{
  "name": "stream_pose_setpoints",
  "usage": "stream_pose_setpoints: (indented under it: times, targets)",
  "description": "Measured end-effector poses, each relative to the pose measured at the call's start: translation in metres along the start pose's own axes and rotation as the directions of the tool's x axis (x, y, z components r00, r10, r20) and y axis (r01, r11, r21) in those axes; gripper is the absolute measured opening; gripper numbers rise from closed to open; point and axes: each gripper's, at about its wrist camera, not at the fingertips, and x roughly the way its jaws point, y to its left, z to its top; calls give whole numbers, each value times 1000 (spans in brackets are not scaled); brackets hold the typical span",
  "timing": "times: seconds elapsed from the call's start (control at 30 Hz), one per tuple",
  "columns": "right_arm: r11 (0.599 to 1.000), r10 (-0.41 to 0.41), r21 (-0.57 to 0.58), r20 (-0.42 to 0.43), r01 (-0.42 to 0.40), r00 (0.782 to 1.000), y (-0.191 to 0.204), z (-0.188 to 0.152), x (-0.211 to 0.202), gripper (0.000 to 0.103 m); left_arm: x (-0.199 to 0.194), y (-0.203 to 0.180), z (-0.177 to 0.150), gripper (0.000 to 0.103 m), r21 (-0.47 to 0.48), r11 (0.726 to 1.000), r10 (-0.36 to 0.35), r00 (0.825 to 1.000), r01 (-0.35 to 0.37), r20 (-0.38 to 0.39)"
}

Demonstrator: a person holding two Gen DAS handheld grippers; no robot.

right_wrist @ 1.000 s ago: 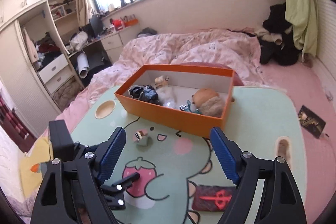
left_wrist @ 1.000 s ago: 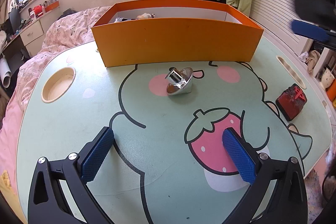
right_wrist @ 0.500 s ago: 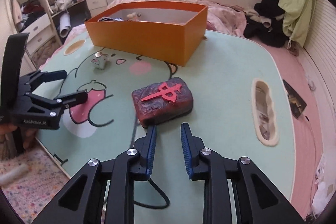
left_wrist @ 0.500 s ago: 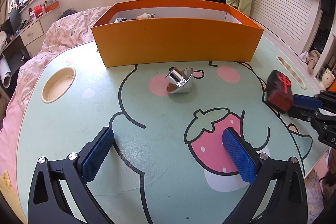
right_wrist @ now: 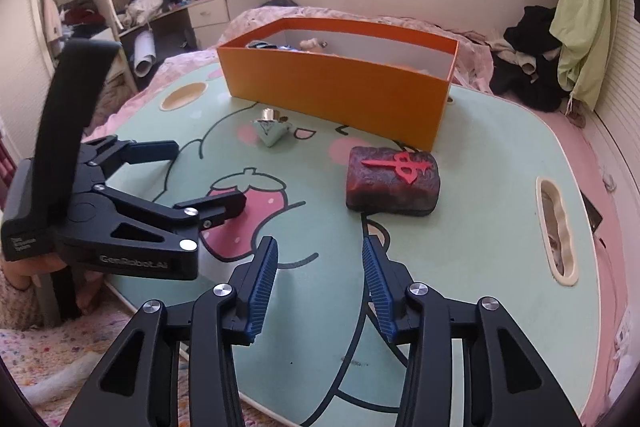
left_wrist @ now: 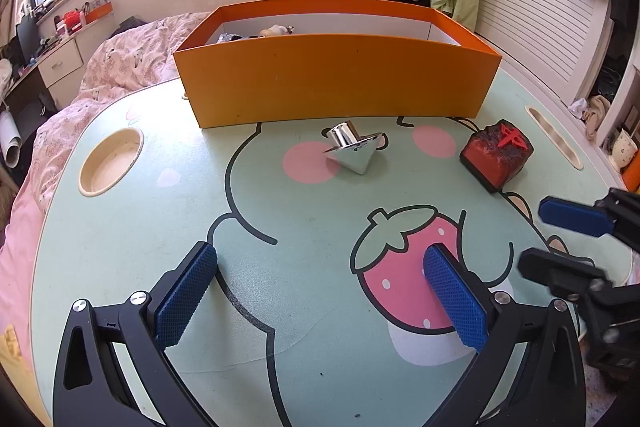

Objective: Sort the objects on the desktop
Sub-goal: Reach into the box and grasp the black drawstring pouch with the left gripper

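Standing on a pale green table (left_wrist: 120, 267) printed with a cartoon animal and a strawberry were three items. Item one: an orange box (left_wrist: 336, 83) with white inner walls, at the far side, holding several small objects too hidden to identify. Item two: a shiny metal spinning top (left_wrist: 354, 151), tipped on its side just in front of the box's near wall, apart from both grippers. Item three: a dark red block (right_wrist: 394, 183) bearing a raised red character on its top face, resting flat on the table near the box's right-hand corner, not touching the box. The left gripper (left_wrist: 320, 291) was held low over the near edge of the table, its blue-padded jaws spread wide with nothing between them. The right gripper (right_wrist: 318, 279) pointed toward the red block from the near side; its jaws were partly apart and opening, with only bare tabletop between the pads and the block lying beyond the tips, untouched.
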Motion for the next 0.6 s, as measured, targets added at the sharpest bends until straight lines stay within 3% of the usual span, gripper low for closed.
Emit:
stream_pose_setpoints:
  times: [0.03,0.1,0.17,0.23,0.37,0.6]
  targets:
    - [1000,-23,11,-12,23,1000,0,-1,6,46,0,0,0,103,0,1000,1,1000,-1,0]
    - [996,-91,9,19,90,996,6,-4,7,63,0,-1,1,103,1,1000,4,1000,-4,0]
    - [996,-92,0,5,92,996,8,-4,9,89,1,-1,1,103,-1,1000,4,1000,-4,0]
    - [994,-107,33,-20,108,994,2,-3,13,102,1,-2,2,103,0,1000,6,1000,-6,0]
    - [981,-160,108,-21,162,987,-16,-1,14,103,1,-1,2,103,0,1000,8,1000,-8,-1]
    - [981,-162,105,-18,163,987,-15,-1,15,103,2,-1,2,103,0,1000,10,1000,-10,-1]
